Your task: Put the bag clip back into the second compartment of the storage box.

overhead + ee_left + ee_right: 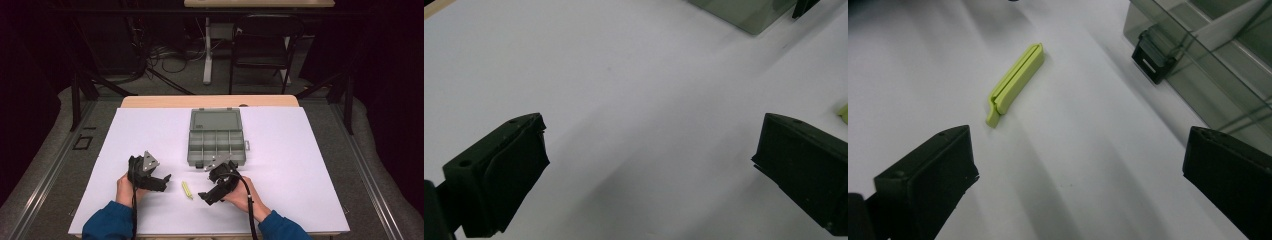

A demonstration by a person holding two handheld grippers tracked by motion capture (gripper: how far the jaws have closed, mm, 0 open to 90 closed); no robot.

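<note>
Yellow-green clip [1015, 80], flat on table [300, 165] between 2 grippers; right gripper [206, 196], jaws released and empty, should straddle its long sides squarely before closing.

Bare white table [300, 165] lies all around the clip [187, 190]; the organizer box [216, 137] stands beyond.

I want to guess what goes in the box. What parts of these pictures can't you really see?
- Organizer box, high view: too small to tell if its compartments hold anything; the right gripper covers its near edge.
- Same box, left gripper view: cut off by the top edge, blurred.
- Yellow-green clip, left gripper view: a sliver at the right edge.
- Left gripper, high view: jaw tips too small to judge.
</note>
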